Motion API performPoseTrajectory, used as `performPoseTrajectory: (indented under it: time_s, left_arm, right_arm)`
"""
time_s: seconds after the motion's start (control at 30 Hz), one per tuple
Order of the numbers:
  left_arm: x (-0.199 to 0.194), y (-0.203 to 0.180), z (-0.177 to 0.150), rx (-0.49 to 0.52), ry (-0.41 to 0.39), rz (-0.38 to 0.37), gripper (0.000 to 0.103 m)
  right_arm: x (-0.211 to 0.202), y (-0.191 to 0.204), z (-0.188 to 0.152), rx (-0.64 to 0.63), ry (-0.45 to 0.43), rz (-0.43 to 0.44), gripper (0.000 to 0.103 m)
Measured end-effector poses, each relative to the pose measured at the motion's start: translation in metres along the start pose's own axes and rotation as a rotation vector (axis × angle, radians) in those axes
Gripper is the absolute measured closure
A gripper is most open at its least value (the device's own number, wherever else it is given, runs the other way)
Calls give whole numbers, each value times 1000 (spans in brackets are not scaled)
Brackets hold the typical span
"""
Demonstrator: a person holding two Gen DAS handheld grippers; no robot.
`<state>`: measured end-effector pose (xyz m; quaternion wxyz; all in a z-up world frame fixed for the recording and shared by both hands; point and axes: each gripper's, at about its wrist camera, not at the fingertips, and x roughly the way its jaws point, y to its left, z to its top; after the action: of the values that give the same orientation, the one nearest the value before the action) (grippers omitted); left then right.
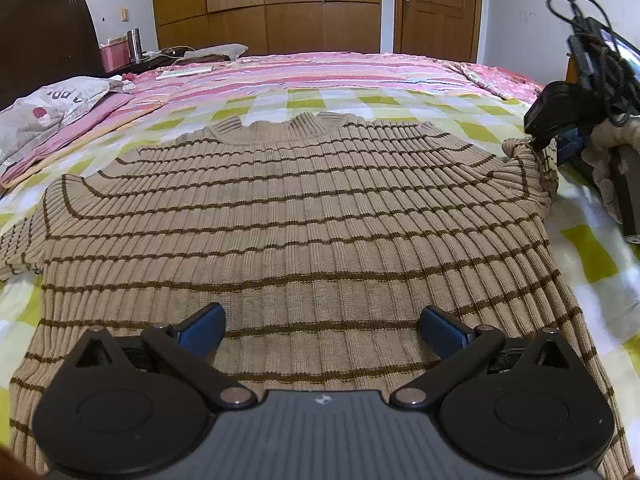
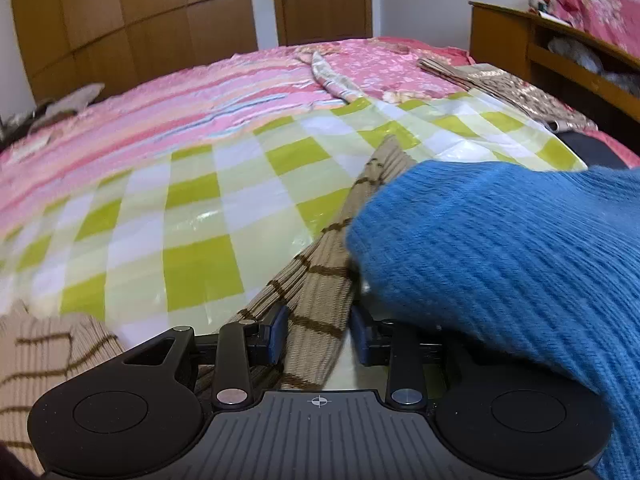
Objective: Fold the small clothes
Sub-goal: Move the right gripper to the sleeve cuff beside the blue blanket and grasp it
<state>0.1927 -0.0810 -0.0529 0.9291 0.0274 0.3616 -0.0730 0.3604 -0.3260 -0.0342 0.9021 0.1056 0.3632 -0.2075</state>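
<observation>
A tan ribbed sweater (image 1: 300, 220) with thin brown stripes lies flat, neck away from me, on a green-and-white checked sheet (image 1: 588, 252). My left gripper (image 1: 322, 326) hovers open over its lower body, nothing between the blue fingers. At the right shoulder my right gripper (image 1: 538, 142) holds the sleeve (image 1: 528, 160) lifted and bunched. In the right wrist view that sleeve (image 2: 320, 280) runs between the pads of the right gripper (image 2: 320, 334), which is shut on it. A blue knit garment (image 2: 500, 260) lies against the right finger. The sweater's body (image 2: 44, 352) shows at lower left.
Pink striped bedding (image 1: 320, 72) covers the far half of the bed, with a grey pillow (image 1: 52, 100) at the left. A nightstand holds a pink box and a metal flask (image 1: 134, 44). A wooden shelf unit (image 2: 560, 48) and patterned folded cloth (image 2: 500, 88) sit at the right.
</observation>
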Motion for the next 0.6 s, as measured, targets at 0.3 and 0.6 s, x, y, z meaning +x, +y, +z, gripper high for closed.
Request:
performPoseTrajectory:
  time_s: [0.3,0.6]
  left_arm:
    - [-1,1,-4,-11,-18,-8,0]
    - [-2,3,-4,-20,-26,-21,0]
  right_arm:
    - [-22,-3,7,8,-56,72,94]
    - [-106,37,-1,-116,-222,354,94]
